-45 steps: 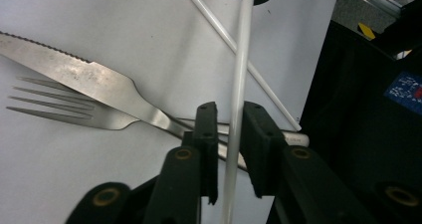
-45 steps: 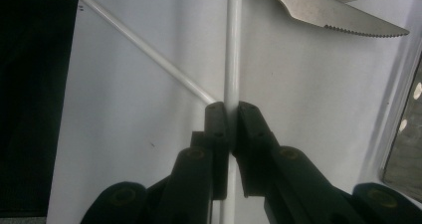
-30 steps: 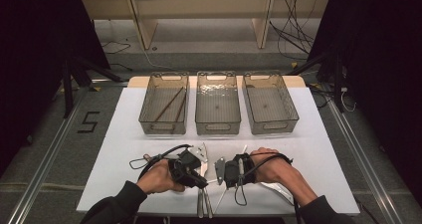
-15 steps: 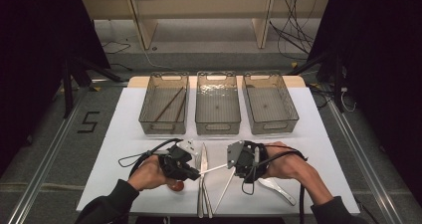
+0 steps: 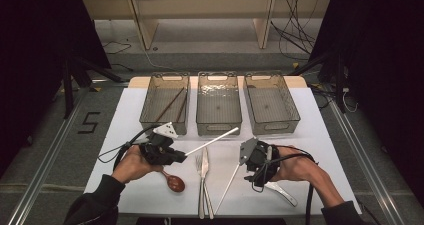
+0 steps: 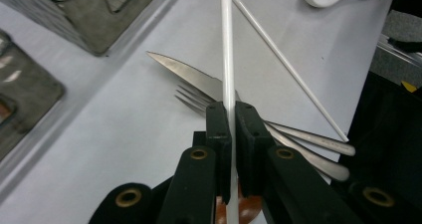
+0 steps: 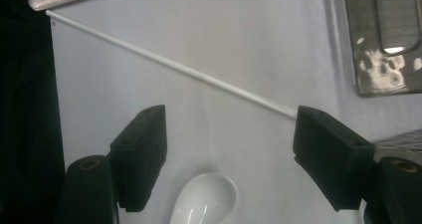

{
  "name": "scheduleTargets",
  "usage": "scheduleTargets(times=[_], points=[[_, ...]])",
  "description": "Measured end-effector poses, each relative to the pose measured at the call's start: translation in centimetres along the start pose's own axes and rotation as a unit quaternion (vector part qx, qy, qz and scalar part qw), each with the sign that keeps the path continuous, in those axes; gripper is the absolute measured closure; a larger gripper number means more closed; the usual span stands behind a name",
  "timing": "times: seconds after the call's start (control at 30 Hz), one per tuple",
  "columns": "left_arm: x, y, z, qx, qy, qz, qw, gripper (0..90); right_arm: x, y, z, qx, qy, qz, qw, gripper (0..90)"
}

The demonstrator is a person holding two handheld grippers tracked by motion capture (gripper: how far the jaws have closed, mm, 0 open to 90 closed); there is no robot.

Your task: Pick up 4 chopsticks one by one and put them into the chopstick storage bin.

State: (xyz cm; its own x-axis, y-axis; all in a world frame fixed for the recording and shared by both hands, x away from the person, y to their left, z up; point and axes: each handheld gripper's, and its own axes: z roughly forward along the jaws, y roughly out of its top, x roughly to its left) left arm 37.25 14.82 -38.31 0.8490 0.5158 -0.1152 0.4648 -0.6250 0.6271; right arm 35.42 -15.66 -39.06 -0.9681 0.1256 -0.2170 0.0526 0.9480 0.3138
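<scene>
Left gripper (image 6: 230,129) clamped a white chopstick (image 5: 212,141) near its end, lifted and pointing toward the middle bin (image 5: 218,105). Right gripper (image 7: 229,154) jaws just opened, empty; second chopstick (image 7: 169,64) lay on the table. Such an off-centre pinch risked the stick pivoting or slipping.

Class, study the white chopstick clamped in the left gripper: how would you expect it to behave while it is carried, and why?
The white chopstick probably stays stiff: it juts straight from the left gripper with no visible sag. It may pivot or slip, since the pads pinch a thin, smooth rod near one end. Set down, it would likely roll easily, like its twin lying loose on the table.
</scene>
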Motion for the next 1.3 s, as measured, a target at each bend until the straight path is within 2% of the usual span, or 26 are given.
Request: scheduleTargets(times=[0.3, 0.47, 0.63, 0.83, 0.9, 1.1, 1.23, 1.3], points=[[2.1, -0.2, -1.2, -0.017, 0.035, -0.027, 0.9989, 85.4, 0.4, -0.6, 1.2, 0.013, 0.007, 0.003, 0.9999, 30.0], [3.8, -0.2, -2.5, -0.034, 0.062, -0.051, 0.9962, 85.4, 0.5, -0.9, 1.7, 0.018, 0.010, 0.007, 0.9998, 29.7], [6.2, -0.2, -3.4, -0.048, 0.094, -0.084, 0.9909, 85.4, 0.7, -0.9, 1.9, 0.023, 0.013, 0.011, 0.9996, 28.8], [8.5, 0.2, -3.8, -0.046, 0.124, -0.104, 0.9857, 85.4, 0.8, -1.0, 2.2, 0.027, 0.016, 0.010, 0.9995, 28.8], [9.3, 0.4, -3.8, -0.045, 0.133, -0.112, 0.9837, 85.4, 0.8, -1.0, 2.2, 0.027, 0.017, 0.011, 0.9994, 28.8], [12.0, 0.5, -3.2, -0.045, 0.154, -0.150, 0.9757, 85.4, 0.8, -1.2, 2.0, 0.029, 0.014, 0.012, 0.9994, 28.9], [13.3, 0.7, -2.7, -0.041, 0.166, -0.165, 0.9714, 85.3, 0.8, -1.2, 2.0, 0.026, 0.015, 0.014, 0.9995, 28.9], [13.9, 0.7, -2.5, -0.037, 0.171, -0.169, 0.9700, 85.3, 0.8, -1.2, 2.0, 0.029, 0.014, 0.013, 0.9994, 28.9]])
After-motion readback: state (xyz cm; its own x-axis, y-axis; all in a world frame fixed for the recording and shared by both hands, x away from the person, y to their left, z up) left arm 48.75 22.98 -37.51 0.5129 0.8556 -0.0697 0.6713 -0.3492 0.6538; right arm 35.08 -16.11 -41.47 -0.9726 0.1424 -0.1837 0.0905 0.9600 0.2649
